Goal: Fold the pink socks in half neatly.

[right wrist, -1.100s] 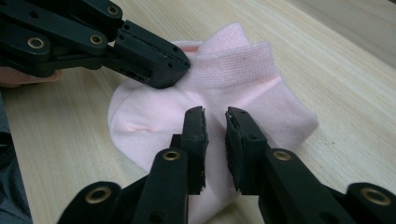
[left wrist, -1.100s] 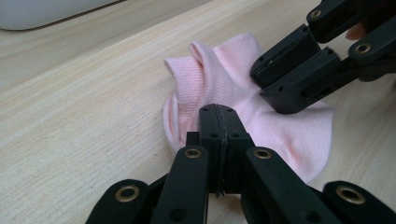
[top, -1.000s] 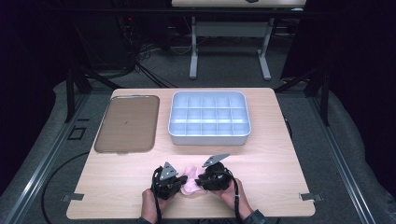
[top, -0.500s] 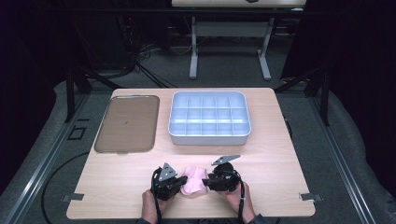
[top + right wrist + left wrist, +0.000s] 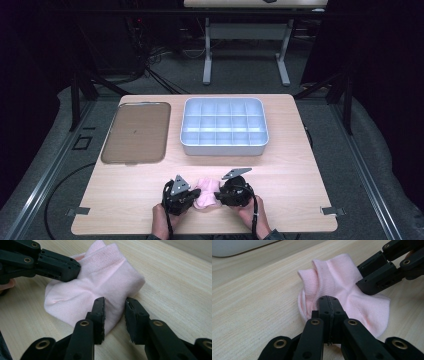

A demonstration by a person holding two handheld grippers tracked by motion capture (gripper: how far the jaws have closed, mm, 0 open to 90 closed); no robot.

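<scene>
Table [image 5: 300,165], light wood: all items below stand or lie on it.

Sock [image 5: 206,194], pink, bunched: lies near the front edge of the table, between my two claws. In the left gripper view the sock [image 5: 342,287] shows a ribbed cuff folded upward.

My left claw [image 5: 192,196]: jaws pressed together on the near edge of the sock, as seen in the left gripper view [image 5: 328,301], with fabric caught between them.

My right claw [image 5: 218,193]: jaws spread, as seen in the right gripper view [image 5: 114,303], a gap between them; the left jaw lies over the sock's edge, the right jaw just beside it over bare wood. Not pinching.

Tray [image 5: 135,132], brown, flat: far left part of the table, well apart from the sock.

Bin [image 5: 223,148], pale grey, split into many small compartments: beside the tray, at the middle of the table's far half.

My hands [image 5: 159,225]: at the table's front edge, behind the claws.
</scene>
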